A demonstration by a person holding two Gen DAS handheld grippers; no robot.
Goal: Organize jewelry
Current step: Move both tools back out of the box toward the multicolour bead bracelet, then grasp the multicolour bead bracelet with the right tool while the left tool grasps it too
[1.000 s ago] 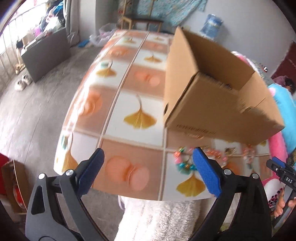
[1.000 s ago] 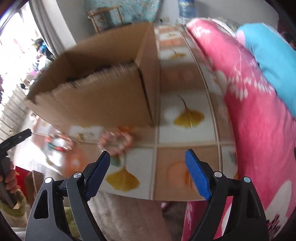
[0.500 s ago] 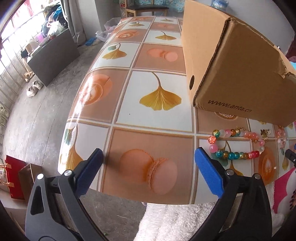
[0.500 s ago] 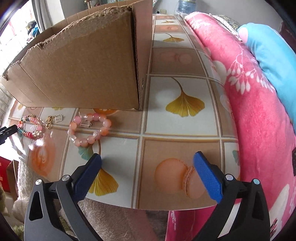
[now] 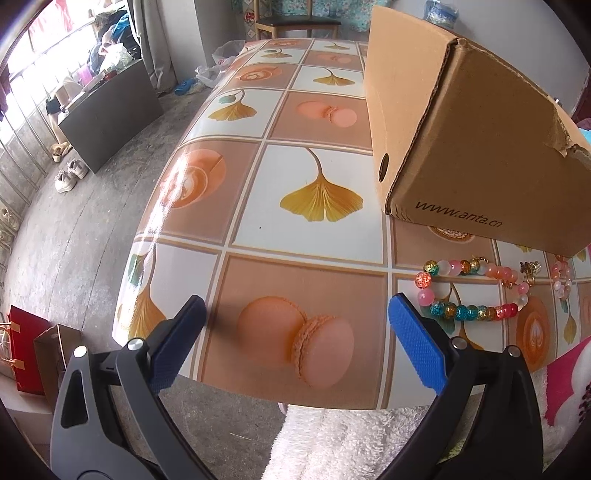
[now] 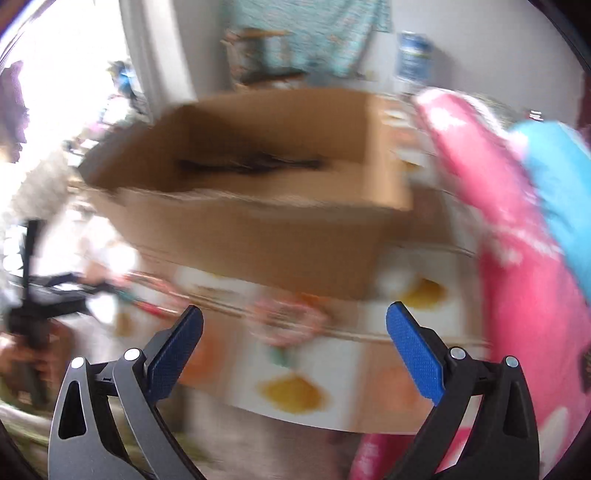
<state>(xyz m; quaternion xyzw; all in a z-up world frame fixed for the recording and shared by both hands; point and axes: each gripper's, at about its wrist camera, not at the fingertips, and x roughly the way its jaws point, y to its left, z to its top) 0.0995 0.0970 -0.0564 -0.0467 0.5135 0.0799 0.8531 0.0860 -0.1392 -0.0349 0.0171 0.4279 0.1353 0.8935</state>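
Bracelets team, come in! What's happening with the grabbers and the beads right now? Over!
Left gripper open, empty. Right gripper open, empty, view blurred. Multicolored bead bracelet lies on the table, right beside the left gripper's right finger. Cardboard box stands just behind it.

A lived-in home room. The desk wears a glossy cloth printed with ginkgo leaves and macarons. At left in the left wrist view, shoes lie on a bare concrete floor beside a dark cabinet, with clothes piled by a barred window. A wooden chair stands at the top, gift bags at lower left. Pink and blue bedding fills the right of the right wrist view.
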